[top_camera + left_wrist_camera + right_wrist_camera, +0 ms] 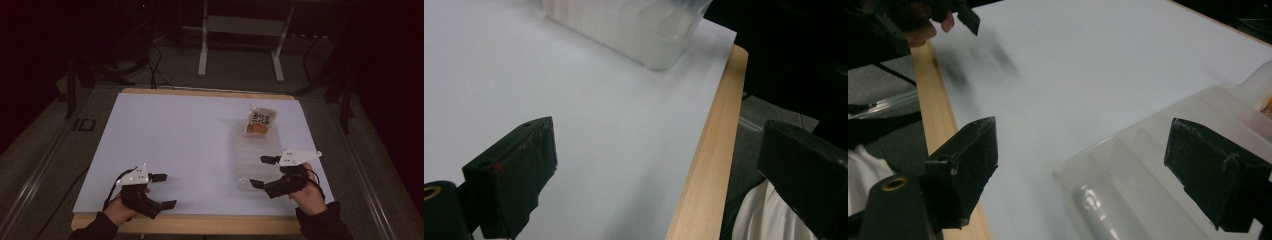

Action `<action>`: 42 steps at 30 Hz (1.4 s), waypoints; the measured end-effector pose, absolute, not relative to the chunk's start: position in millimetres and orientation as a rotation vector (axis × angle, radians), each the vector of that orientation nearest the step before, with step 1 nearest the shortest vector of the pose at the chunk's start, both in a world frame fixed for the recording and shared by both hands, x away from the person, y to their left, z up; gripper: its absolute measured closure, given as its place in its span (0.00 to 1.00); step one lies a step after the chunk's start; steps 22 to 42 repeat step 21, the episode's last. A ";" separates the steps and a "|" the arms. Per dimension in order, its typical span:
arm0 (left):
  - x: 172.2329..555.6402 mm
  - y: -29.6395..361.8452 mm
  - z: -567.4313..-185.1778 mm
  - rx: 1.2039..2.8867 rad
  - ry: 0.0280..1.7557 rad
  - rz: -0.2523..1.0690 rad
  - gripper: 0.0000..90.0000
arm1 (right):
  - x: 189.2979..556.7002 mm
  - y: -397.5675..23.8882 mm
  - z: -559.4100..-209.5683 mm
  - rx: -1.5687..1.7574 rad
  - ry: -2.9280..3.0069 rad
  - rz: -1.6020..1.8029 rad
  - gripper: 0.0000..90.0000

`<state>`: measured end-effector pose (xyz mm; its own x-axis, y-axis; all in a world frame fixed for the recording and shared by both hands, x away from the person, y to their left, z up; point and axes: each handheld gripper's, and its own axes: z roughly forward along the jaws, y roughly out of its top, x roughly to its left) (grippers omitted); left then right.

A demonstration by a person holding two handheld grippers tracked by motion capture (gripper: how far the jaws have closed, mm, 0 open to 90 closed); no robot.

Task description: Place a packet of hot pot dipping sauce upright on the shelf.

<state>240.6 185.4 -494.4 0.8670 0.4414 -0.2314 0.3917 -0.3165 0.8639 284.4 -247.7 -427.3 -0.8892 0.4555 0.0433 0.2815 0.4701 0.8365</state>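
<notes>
At tray's point(248, 165) far end | pouch point(259, 122) print unreadable | room dark

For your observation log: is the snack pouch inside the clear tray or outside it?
Inside. The snack pouch lies in the far end of the clear tray, within its rim.

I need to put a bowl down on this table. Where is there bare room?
The wide white stretch left of the clear tray is bare, from the table's far edge down to the left tongs. The right side is crowded: the tray, the orange pouch at its far end, and the right tongs at its near end.
</notes>
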 end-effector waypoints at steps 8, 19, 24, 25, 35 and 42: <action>239.5 183.2 -494.9 1.944 0.606 0.059 0.03 | 272.7 -250.7 -438.5 0.648 2.517 1.370 0.16; 237.8 178.4 -495.7 1.936 0.579 0.068 0.03 | 268.1 -254.1 -449.4 0.653 2.510 1.374 0.16; 237.6 177.9 -495.7 1.943 0.575 0.067 0.03 | 268.4 -254.1 -450.1 0.652 2.516 1.371 0.16; 237.6 177.9 -495.7 1.943 0.575 0.067 0.03 | 268.4 -254.1 -450.1 0.652 2.516 1.371 0.16; 237.6 177.9 -495.7 1.943 0.575 0.067 0.03 | 268.4 -254.1 -450.1 0.652 2.516 1.371 0.16; 237.6 177.9 -495.7 1.943 0.575 0.067 0.03 | 268.4 -254.1 -450.1 0.652 2.516 1.371 0.16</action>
